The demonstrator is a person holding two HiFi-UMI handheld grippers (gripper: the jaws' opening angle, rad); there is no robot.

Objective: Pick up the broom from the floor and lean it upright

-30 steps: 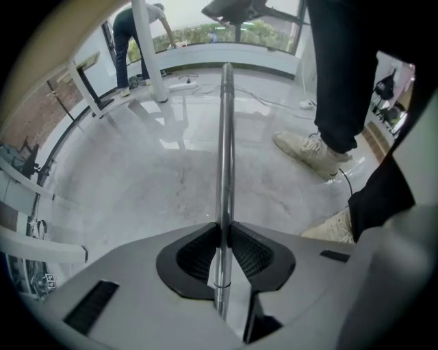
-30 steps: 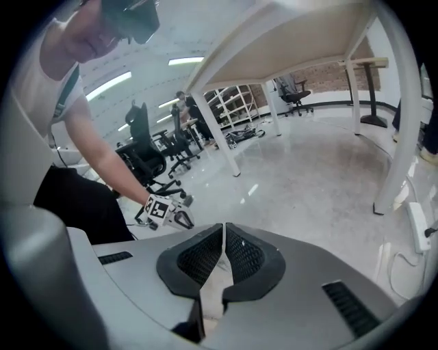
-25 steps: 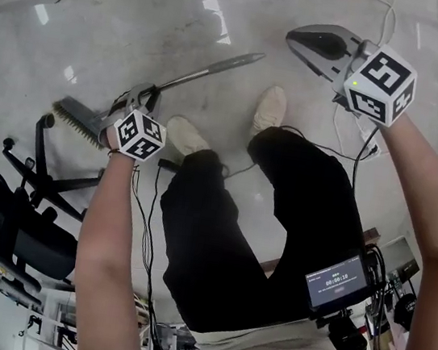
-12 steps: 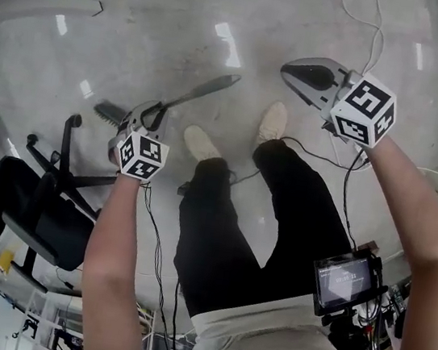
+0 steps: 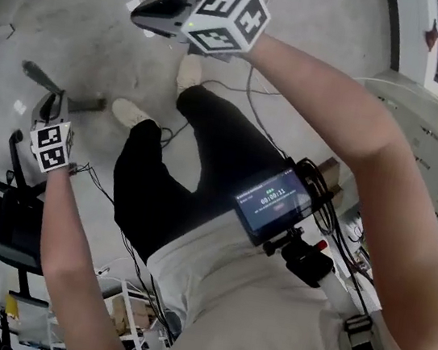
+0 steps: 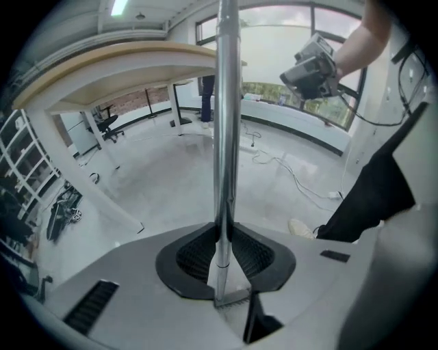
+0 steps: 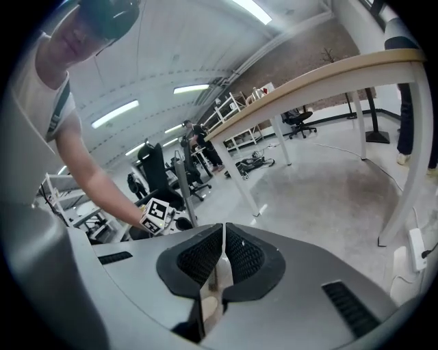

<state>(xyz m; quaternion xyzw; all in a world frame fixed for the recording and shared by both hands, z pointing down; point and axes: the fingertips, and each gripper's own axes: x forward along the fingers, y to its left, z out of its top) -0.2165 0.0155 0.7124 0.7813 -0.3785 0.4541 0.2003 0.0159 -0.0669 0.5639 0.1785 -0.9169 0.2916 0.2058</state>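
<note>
Polished metal is forming the broom handle, so it is looking stiff, light and rather slippery. The brush end, not showing here, is probably carrying most of the weight, so a firm hold on the bare shaft is seeming sensible. The left gripper is clamping that shaft between its ribbed pads, with the handle running straight up and away from the jaws. In the head view the broom is sitting at the far left, over the floor, in that gripper. The right gripper is hovering farther off, well apart, jaws pressed together on nothing.
</note>
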